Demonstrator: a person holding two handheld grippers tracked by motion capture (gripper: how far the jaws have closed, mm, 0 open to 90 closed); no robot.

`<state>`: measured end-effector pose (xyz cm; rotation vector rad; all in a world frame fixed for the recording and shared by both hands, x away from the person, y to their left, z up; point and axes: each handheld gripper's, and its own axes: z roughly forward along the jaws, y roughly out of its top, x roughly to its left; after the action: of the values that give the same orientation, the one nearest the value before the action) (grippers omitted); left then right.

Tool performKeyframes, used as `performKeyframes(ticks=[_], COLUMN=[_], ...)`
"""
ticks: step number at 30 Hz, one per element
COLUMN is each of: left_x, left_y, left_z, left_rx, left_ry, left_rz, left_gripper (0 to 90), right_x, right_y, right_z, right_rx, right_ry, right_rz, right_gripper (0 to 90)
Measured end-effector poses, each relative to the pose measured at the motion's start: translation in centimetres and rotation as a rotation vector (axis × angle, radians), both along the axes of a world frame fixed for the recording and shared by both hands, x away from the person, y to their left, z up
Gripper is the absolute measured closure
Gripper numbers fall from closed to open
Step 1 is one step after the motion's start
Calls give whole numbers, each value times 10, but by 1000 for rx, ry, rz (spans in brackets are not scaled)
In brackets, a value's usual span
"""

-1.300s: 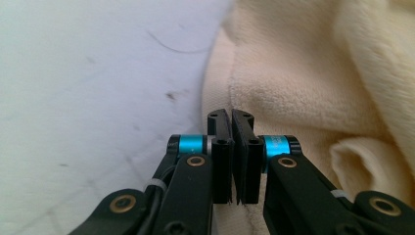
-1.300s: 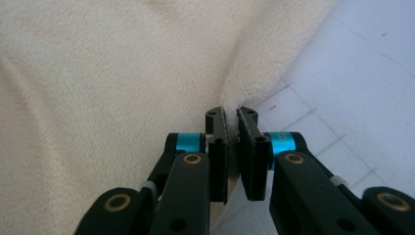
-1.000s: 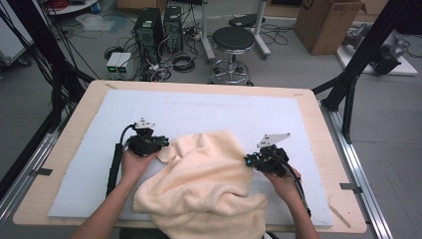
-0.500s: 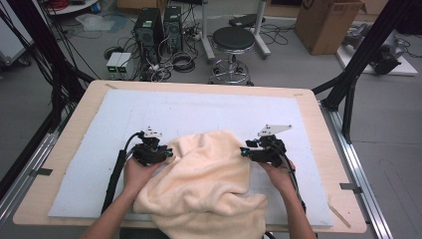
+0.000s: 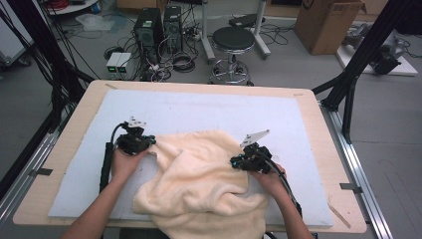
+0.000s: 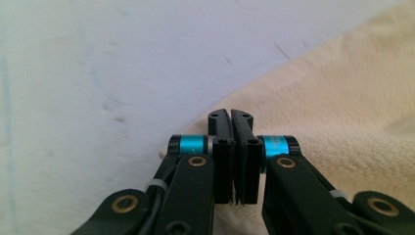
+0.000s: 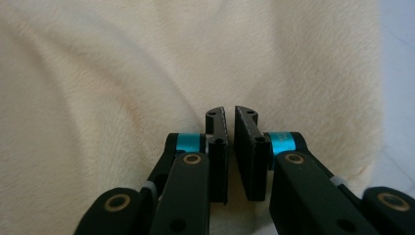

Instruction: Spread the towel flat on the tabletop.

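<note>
A cream plush towel (image 5: 199, 184) lies crumpled on the pale blue mat (image 5: 209, 109), hanging over the table's near edge. My left gripper (image 5: 147, 143) sits at the towel's upper left corner. Its jaws have just been closing and its pads (image 6: 221, 147) now press together, with no cloth visible between them (image 6: 230, 113); the towel's edge (image 6: 342, 98) lies right behind. My right gripper (image 5: 235, 162) rests over the towel's right side. Its jaws have just been closing too, leaving a thin slit (image 7: 230, 111) with the towel (image 7: 122, 73) beneath.
The mat covers a wooden table (image 5: 318, 124) with bare mat beyond the towel. On the floor behind stand a black stool (image 5: 233, 40), computer towers (image 5: 159, 22) and a cardboard box (image 5: 323, 20). Black frame legs (image 5: 356, 64) rise at both sides.
The left gripper has shifted left, and the towel's upper left corner now reaches out toward it. The right gripper has moved left and nearer, onto the towel.
</note>
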<state>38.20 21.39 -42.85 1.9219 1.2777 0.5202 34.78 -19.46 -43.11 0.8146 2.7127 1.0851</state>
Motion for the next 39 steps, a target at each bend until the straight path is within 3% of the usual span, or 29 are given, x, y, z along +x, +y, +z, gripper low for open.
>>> performKeyframes(ticks=[2,3,7,10,12,13,15,17,19,20,22,24,26,27,29,30,32,34,36,37,39], left_x=[3,4,-4,-8,-9,-10,-9,-8,-7,-6,-4,0,2,3,3,3,3,2,1,2,3], left_y=[5,7,4,-5,-9,-10,-11,-13,-17,-19,-23,-27,-31,-33,-33,-32,-29,-24,-20,-19,-18], left_z=[0,1,10,10,8,6,2,-1,-4,-6,-7,-10,-11,-12,-12,-12,-11,-8,-4,-4,-6], left_rx=[-19,-29,-107,-98,-74,-72,-49,-24,2,5,-6,-72,-96,-101,-103,-100,-83,-79,-79,-81,-88], left_ry=[19,25,-6,31,56,62,89,108,111,107,89,91,91,85,81,82,78,72,62,68,92], left_rz=[5,0,-64,-113,-125,-125,-133,-144,-139,-138,-130,-106,-93,-84,-83,-84,-81,-71,-62,-57,-56], left_gripper=[884,815,709,595,506,490,463,487,573,601,684,721,720,715,714,721,761,747,697,671,628], right_x=[0,2,19,40,52,57,64,69,69,68,63,55,49,47,51,52,53,56,62,65,70], right_y=[0,-2,-8,-10,-11,-11,-11,-9,-10,-11,-14,-18,-21,-21,-21,-21,-25,-31,-37,-40,-43], right_z=[6,11,29,29,22,17,6,-3,-5,-1,11,25,34,34,24,21,21,23,22,22,20], right_rx=[38,56,105,106,106,102,124,109,104,101,66,60,46,36,70,77,117,160,155,158,164], right_ry=[-7,-19,-90,-98,-57,-50,8,68,75,56,-46,-153,-218,-211,-85,-40,-27,-55,-54,-33,-48], right_rz=[-3,-16,-88,-144,-179,-189,-191,-164,-156,-166,-207,-251,-296,-297,-208,-193,-202,-233,-269,-284,-307], right_gripper=[802,767,688,624,603,600,606,706,819,832,841,840,802,748,669,663,652,645,608,603,605])
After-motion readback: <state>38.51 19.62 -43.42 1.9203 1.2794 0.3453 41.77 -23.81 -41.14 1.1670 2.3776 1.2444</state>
